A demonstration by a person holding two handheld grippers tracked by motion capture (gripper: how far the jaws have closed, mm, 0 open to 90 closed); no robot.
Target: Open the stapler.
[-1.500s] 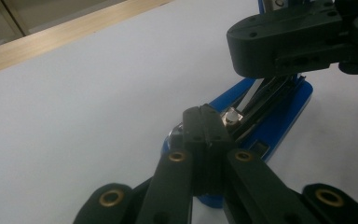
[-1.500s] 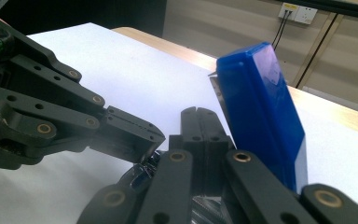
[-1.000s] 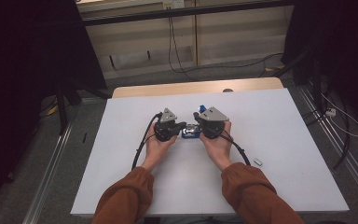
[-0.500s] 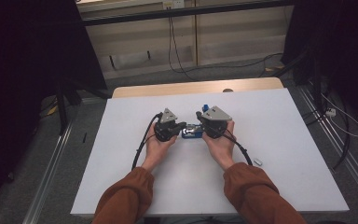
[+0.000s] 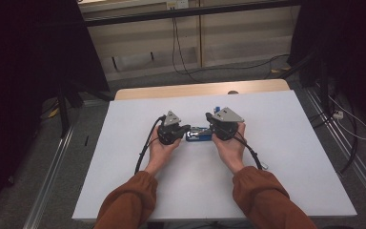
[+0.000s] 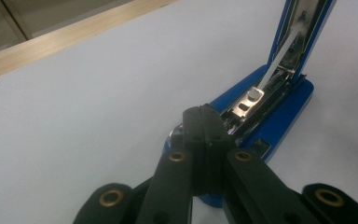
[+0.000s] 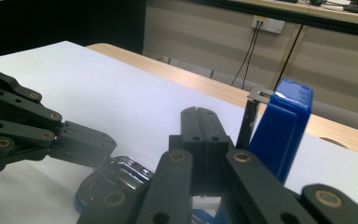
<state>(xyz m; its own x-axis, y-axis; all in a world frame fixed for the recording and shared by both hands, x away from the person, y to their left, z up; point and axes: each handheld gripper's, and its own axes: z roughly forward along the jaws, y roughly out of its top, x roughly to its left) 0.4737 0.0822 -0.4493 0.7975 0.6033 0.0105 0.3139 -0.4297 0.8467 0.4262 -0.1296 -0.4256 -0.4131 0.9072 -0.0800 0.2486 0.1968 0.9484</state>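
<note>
— Where the white-covered tabletop (image 5: pixel 124 157) runs out to its edges, how much room do the hands have?

— Plenty: wide bare white lies to the left, right and near side, and a strip of pale wood (image 5: pixel 171 90) shows along the far edge. The blue metal-lined stapler (image 5: pixel 198 135) lies near the middle, between the left tongs (image 5: pixel 185 129) and the right tongs (image 5: pixel 211 128).

— What do the gripper views add?

— The left gripper view shows the stapler (image 6: pixel 270 102) hinged open, its blue arm rising steeply, the chrome channel bare. The left tongs (image 6: pixel 204 122) are pressed together, tips at the stapler's near end; whether they pinch anything there is unclear. The right gripper view shows the right tongs (image 7: pixel 200 123) together too, just beside the upright blue arm (image 7: pixel 279 135).

— Touching it?

— I cannot tell.
</note>
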